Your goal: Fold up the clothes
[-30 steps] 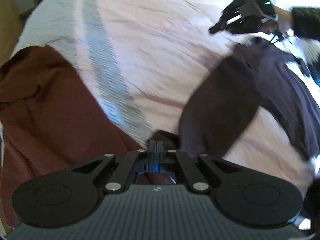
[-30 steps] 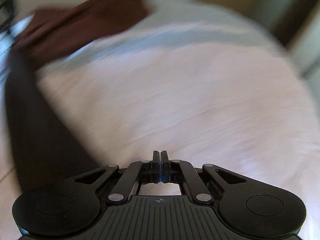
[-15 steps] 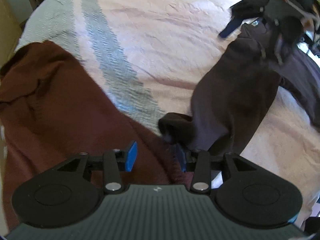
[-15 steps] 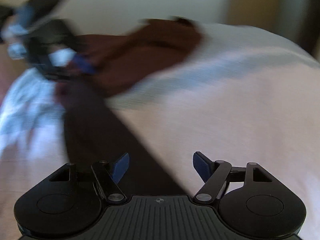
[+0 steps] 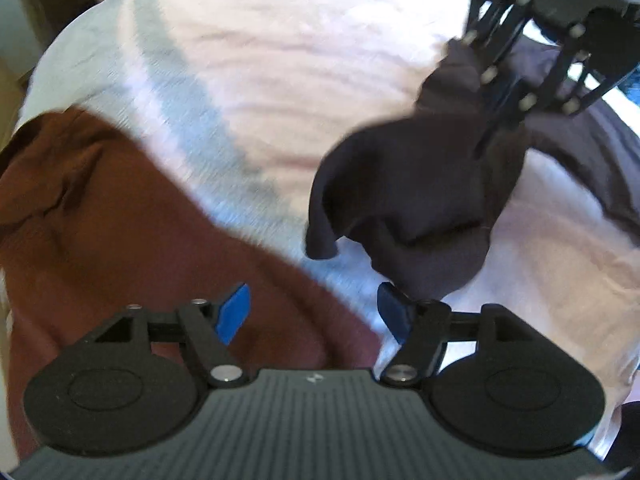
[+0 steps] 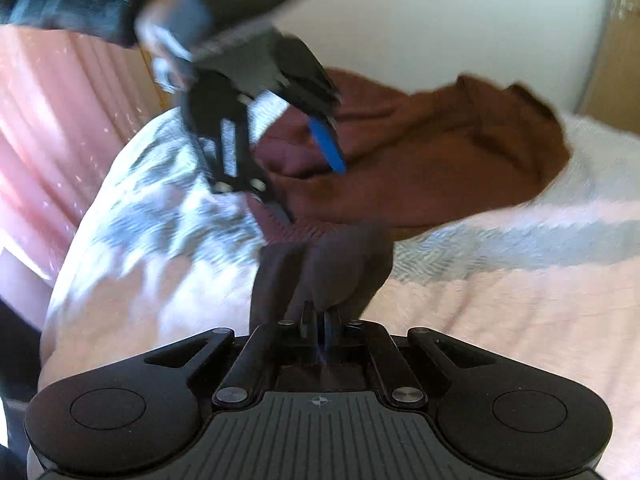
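Observation:
A dark purple-black garment (image 5: pixel 416 196) lies on the pink bedspread (image 5: pixel 300 52), its sleeve end bunched and lifted. My right gripper (image 6: pixel 320 320) is shut on that dark fabric (image 6: pixel 320 264) and shows from outside in the left wrist view (image 5: pixel 492 120), holding the sleeve up. My left gripper (image 5: pixel 314 310) is open and empty, its blue pads (image 5: pixel 234 312) just above the edge of a brown garment (image 5: pixel 120 232), near the dark sleeve's hanging end. It also shows in the right wrist view (image 6: pixel 280 184), open, over the brown garment (image 6: pixel 432 160).
The bedspread has a grey-blue woven stripe (image 5: pixel 192 120) running beside the brown garment. A pink curtain (image 6: pixel 60 120) hangs at the left in the right wrist view. A white wall (image 6: pixel 440 20) stands behind the bed.
My left gripper opened and let go of the dark sleeve. My right gripper opened, moved to the sleeve, then shut on it and lifted it.

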### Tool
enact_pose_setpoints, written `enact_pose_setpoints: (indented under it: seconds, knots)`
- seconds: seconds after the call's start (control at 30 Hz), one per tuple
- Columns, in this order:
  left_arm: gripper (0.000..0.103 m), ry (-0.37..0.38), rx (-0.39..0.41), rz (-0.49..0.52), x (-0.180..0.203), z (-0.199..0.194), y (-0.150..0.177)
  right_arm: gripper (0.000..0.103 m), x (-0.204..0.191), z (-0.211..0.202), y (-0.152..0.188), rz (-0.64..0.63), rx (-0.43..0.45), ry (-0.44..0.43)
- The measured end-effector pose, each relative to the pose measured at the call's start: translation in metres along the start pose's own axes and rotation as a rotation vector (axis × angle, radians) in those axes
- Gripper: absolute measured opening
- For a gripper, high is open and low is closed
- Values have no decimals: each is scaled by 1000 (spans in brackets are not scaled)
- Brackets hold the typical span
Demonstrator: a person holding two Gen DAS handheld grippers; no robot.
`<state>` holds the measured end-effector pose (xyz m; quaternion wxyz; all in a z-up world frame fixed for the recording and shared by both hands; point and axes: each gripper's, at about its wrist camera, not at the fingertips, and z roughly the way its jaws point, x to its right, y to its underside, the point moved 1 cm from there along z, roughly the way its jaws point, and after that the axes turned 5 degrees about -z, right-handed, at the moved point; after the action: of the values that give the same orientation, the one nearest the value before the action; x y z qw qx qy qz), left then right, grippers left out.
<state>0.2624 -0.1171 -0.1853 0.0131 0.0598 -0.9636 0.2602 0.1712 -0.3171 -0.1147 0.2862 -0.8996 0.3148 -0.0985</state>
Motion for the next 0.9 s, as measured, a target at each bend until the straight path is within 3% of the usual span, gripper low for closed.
enact_pose_setpoints:
  seconds: [0.17, 0.37, 0.47, 0.63, 0.67, 0.77, 0.9]
  knots:
    - [69, 160, 7, 22, 14, 37, -30, 1, -32, -51, 18, 23, -20, 92]
    - [69, 289, -13, -19, 24, 87, -59, 1, -58, -66, 46, 94, -98, 144]
    - [69, 368, -71, -52, 28, 114, -70, 1, -68, -65, 66, 150, -141, 156]
    - [65, 417, -212, -6, 57, 143, -74, 1, -92, -49, 101, 240, -194, 141]
    - [58, 419, -229, 8, 63, 145, -73, 1, -96, -46, 106, 251, -205, 140]
    - [4, 406, -254, 40, 78, 141, -70, 1, -100, -42, 118, 301, -211, 151]
    - [3, 330, -179, 27, 77, 98, -66, 1, -94, -56, 115, 324, -187, 180]
